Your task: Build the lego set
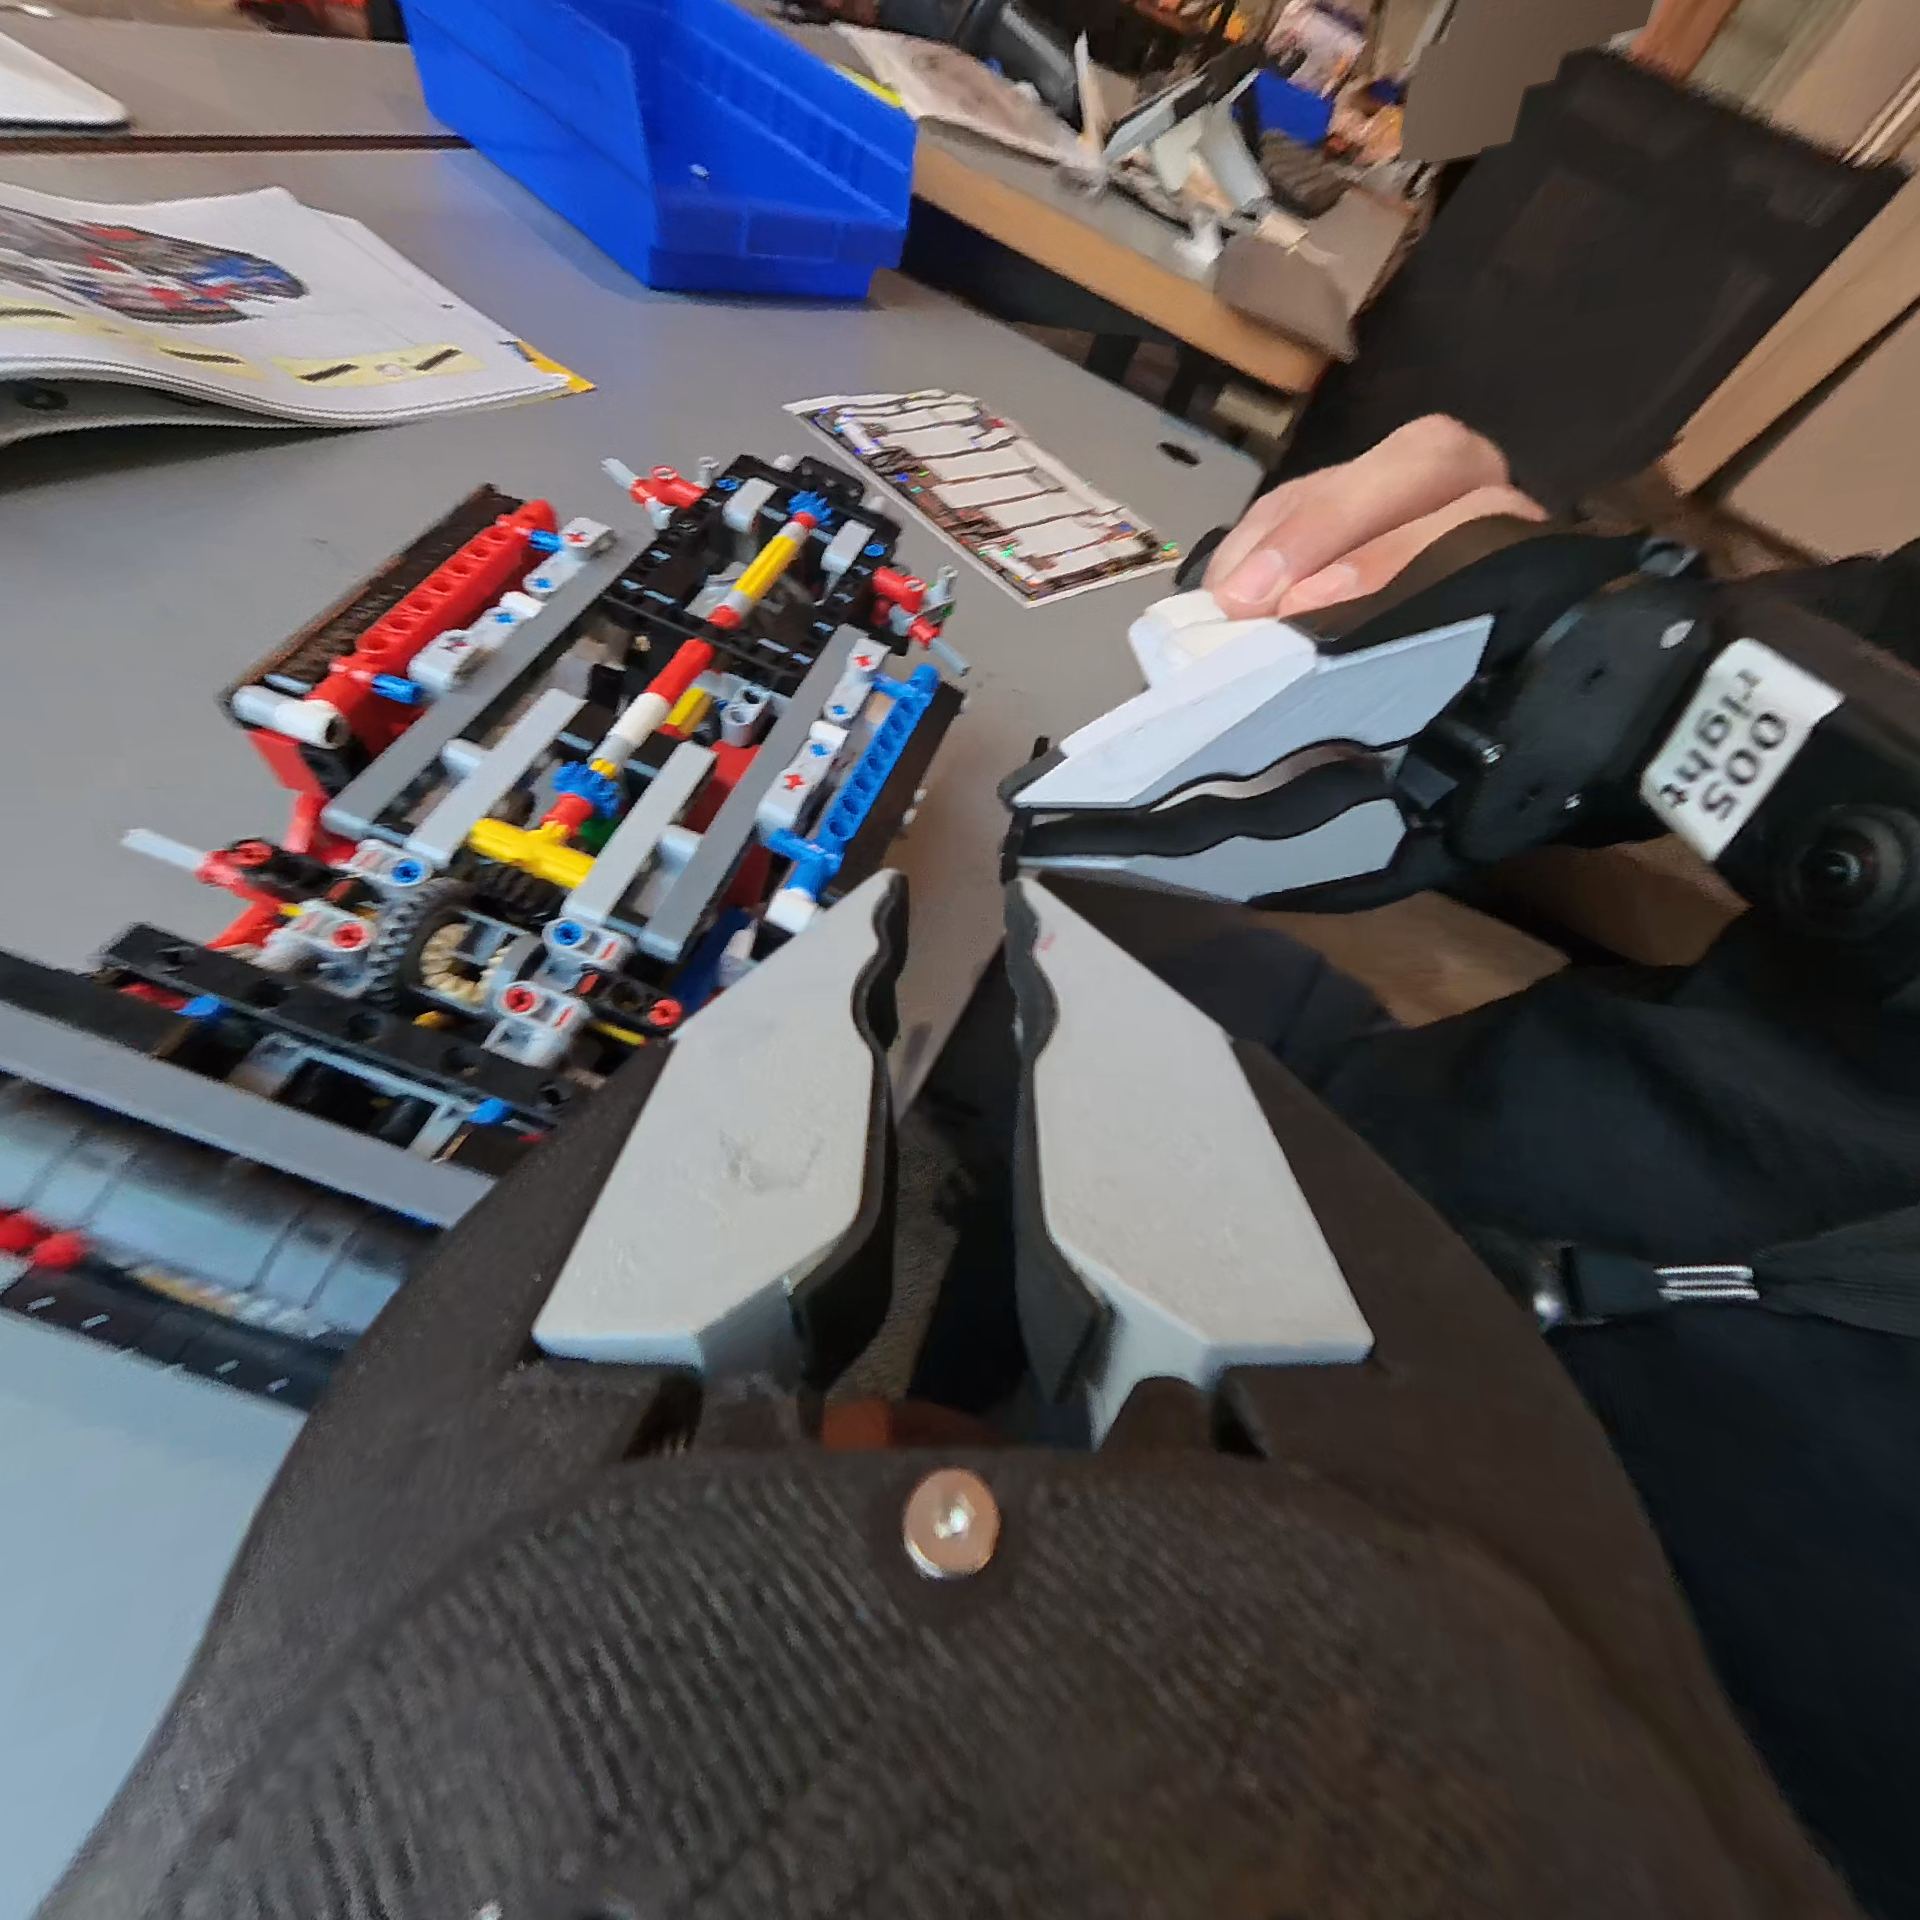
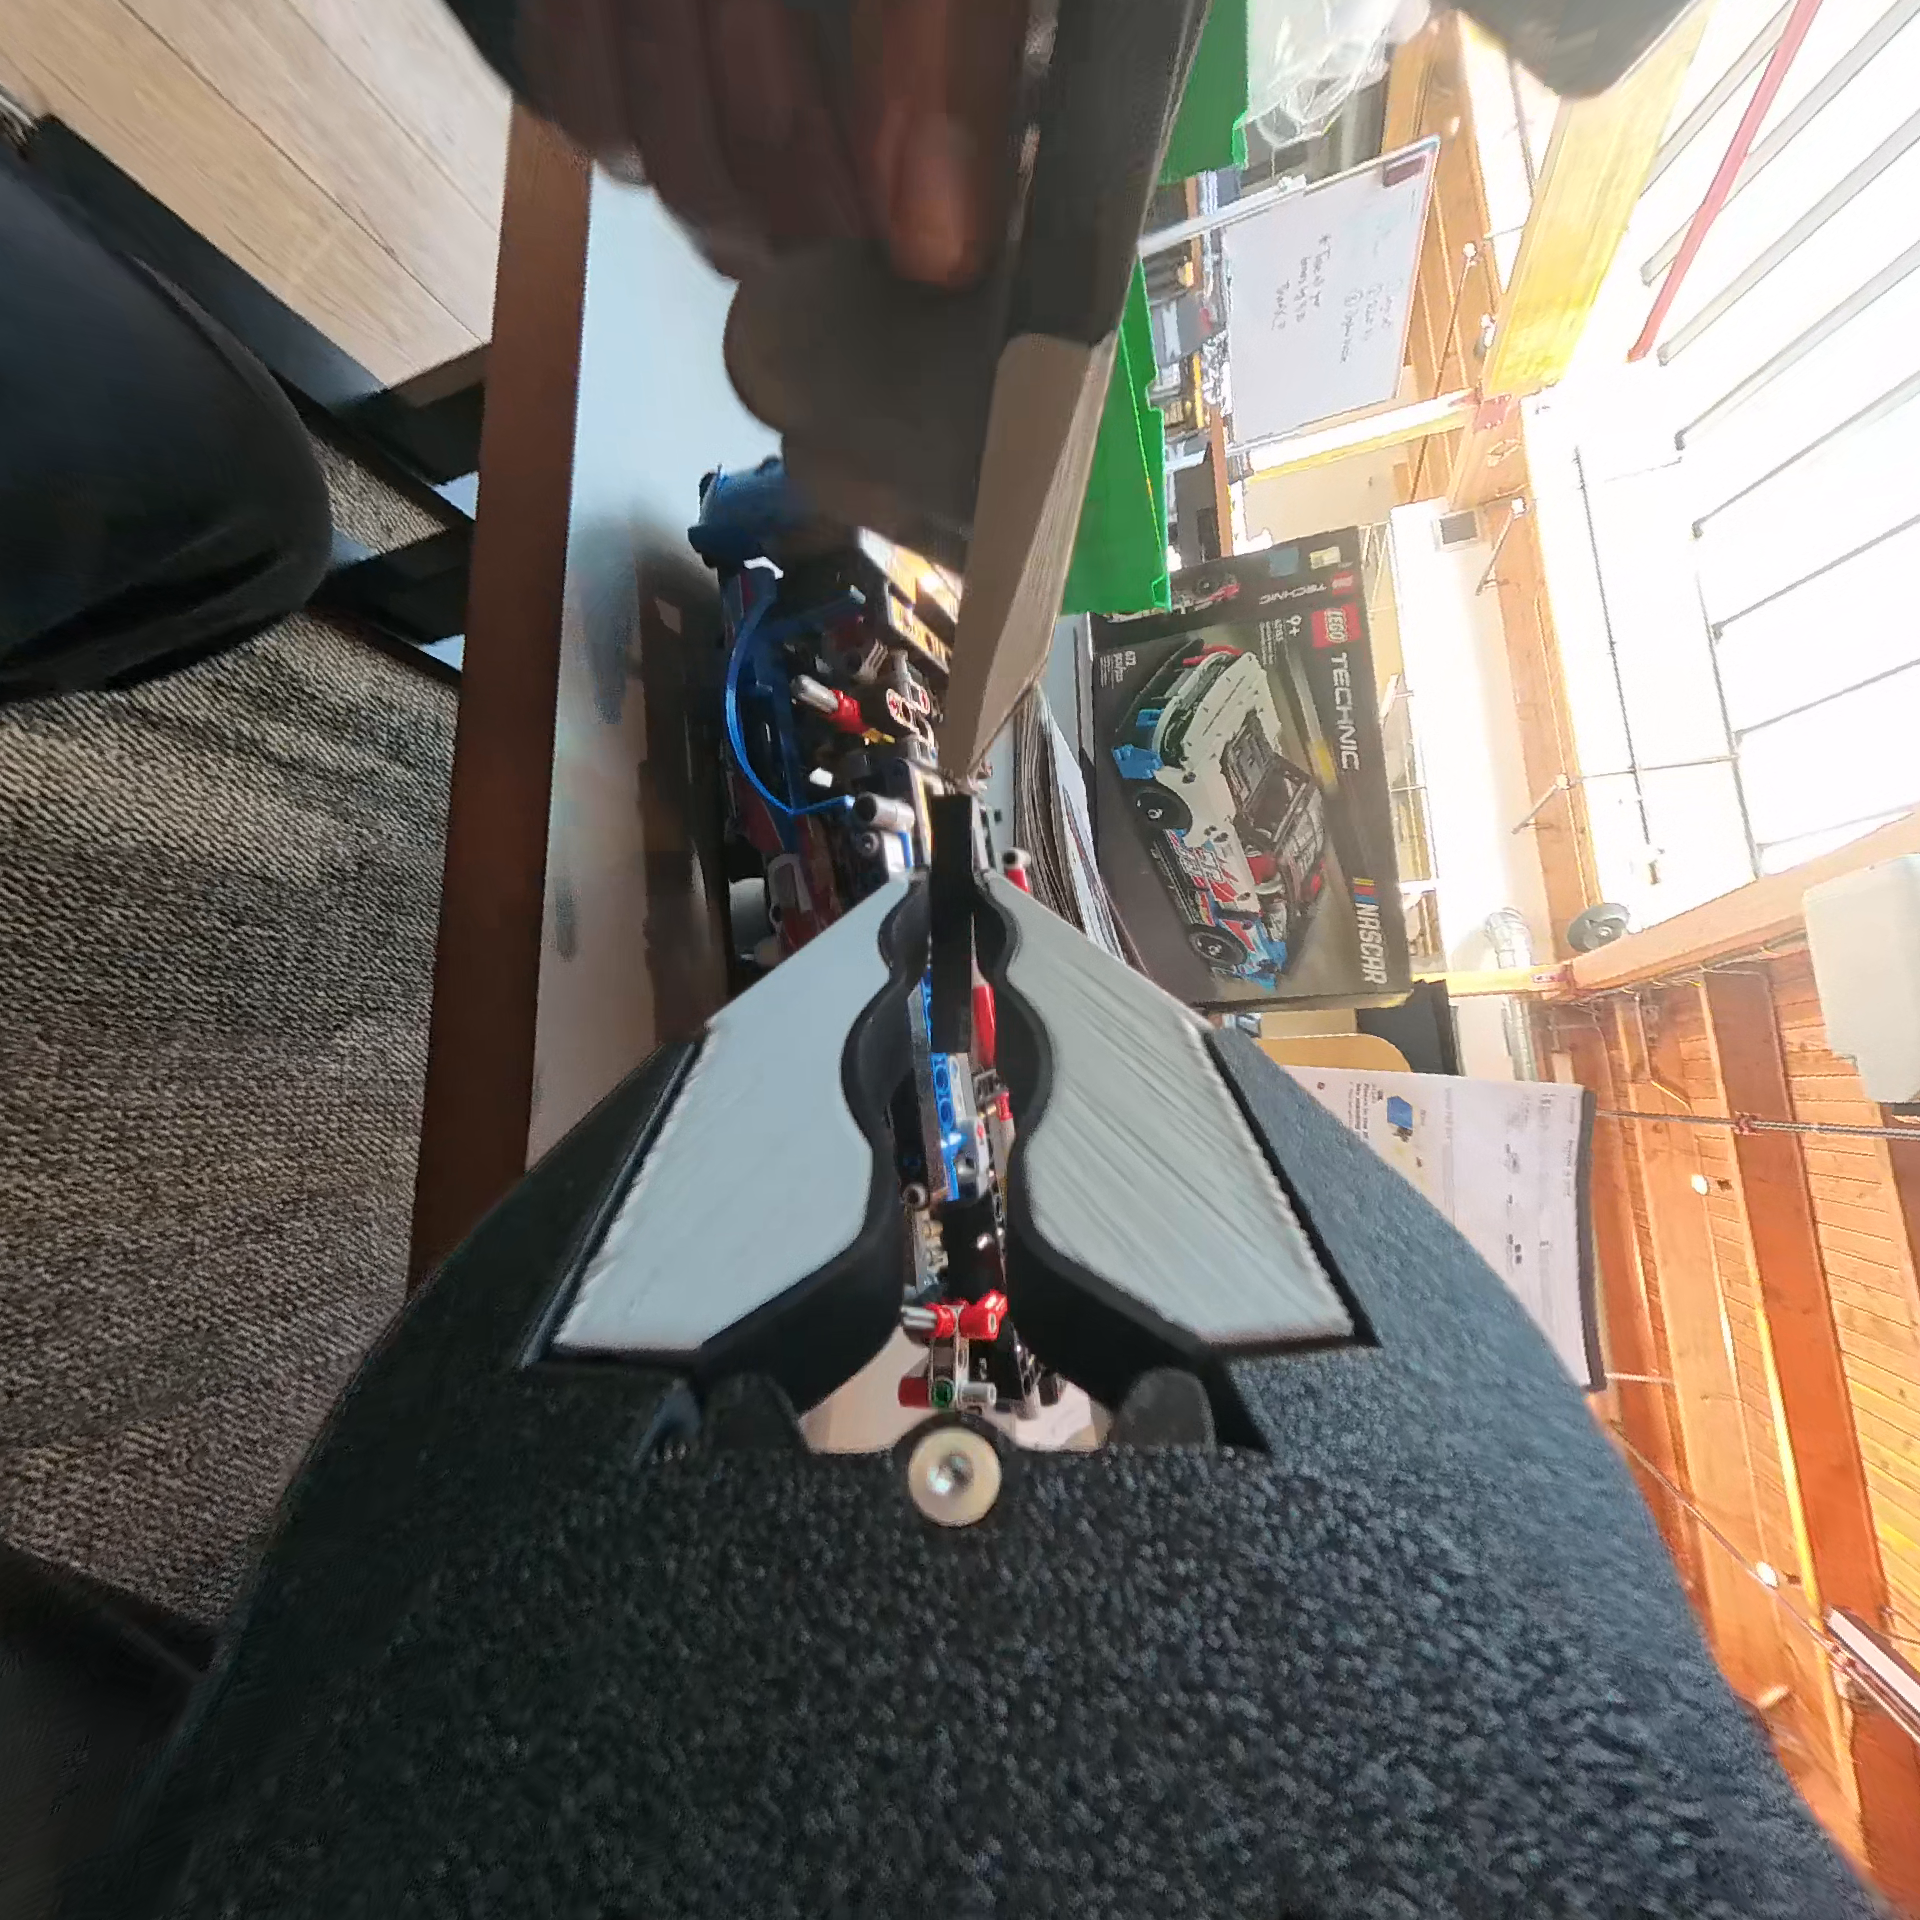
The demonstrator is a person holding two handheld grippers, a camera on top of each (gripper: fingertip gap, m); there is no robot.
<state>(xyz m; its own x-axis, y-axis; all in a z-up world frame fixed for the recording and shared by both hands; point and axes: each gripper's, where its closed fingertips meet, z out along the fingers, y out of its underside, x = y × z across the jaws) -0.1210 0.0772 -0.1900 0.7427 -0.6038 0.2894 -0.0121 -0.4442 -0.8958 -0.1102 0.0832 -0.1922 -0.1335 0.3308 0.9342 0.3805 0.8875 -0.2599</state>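
The half-built lego chassis (image 1: 582,748), with red, blue, grey and yellow beams and gears, lies on the grey table. It also shows edge-on in the right wrist view (image 2: 821,727). My left gripper (image 1: 958,891) is open and empty, just off the chassis' near right corner at the table edge. My right gripper (image 2: 948,881) is shut on a small black lego piece (image 2: 951,831) that sticks out past its tips. In the left wrist view the right gripper (image 1: 1013,816) is held sideways, its tips just above the left gripper's tips. A left finger (image 2: 1029,540) reaches down to the black piece.
A blue bin (image 1: 675,135) stands at the back of the table. An open instruction booklet (image 1: 239,312) lies at the far left and a sticker sheet (image 1: 987,488) behind the chassis. The set's box (image 2: 1247,769) and a green bin (image 2: 1122,468) stand beyond. Left and right tips are no more than a few centimetres apart.
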